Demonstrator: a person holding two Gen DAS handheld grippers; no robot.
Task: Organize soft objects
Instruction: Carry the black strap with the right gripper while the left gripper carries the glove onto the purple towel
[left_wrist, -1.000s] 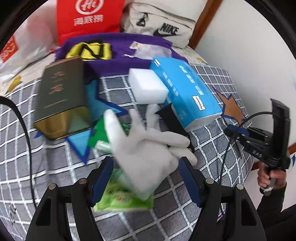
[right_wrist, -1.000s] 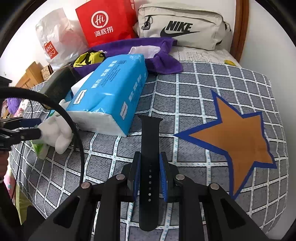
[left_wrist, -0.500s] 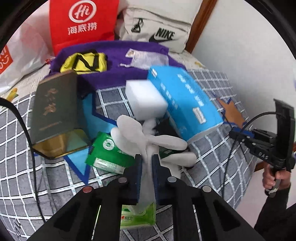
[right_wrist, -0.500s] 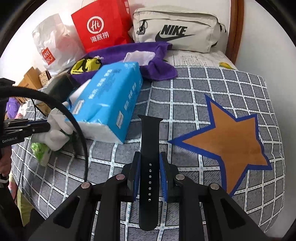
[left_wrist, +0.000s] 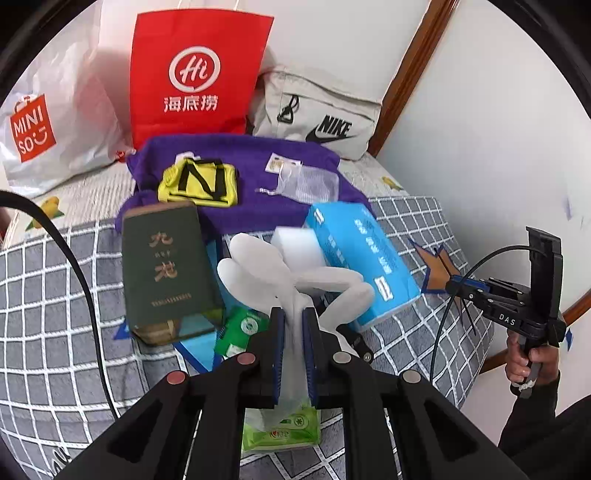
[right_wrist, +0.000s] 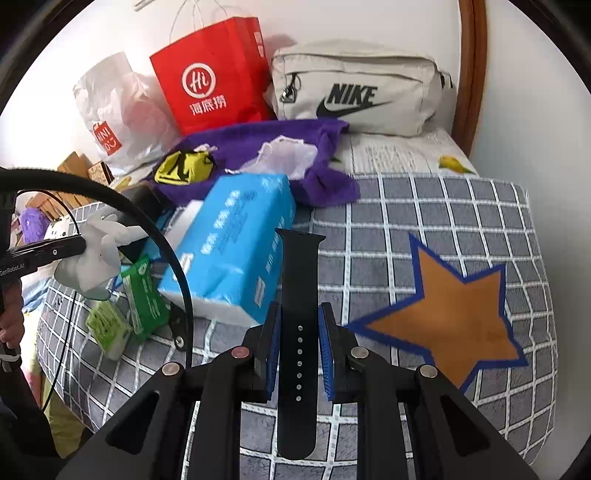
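My left gripper (left_wrist: 293, 325) is shut on a white glove (left_wrist: 273, 273) and holds it lifted above the bed; the glove also shows in the right wrist view (right_wrist: 96, 254). My right gripper (right_wrist: 299, 328) is shut on a black watch strap (right_wrist: 299, 295) above the checked blanket (right_wrist: 443, 206). A white sponge (left_wrist: 299, 243) lies against a blue tissue pack (left_wrist: 362, 254). A purple cloth (left_wrist: 236, 162) with a yellow pouch (left_wrist: 199, 181) lies behind.
A dark green box (left_wrist: 166, 266), a green sachet (left_wrist: 240, 328) and a light green wipes pack (left_wrist: 284, 428) lie under the glove. A red paper bag (left_wrist: 195, 74), a Miniso bag (left_wrist: 48, 122) and a Nike bag (left_wrist: 317, 114) stand at the headboard. White wall on the right.
My left gripper closed on the white glove and lifted it off the bed. My right gripper kept hold of the strap and rose slightly.
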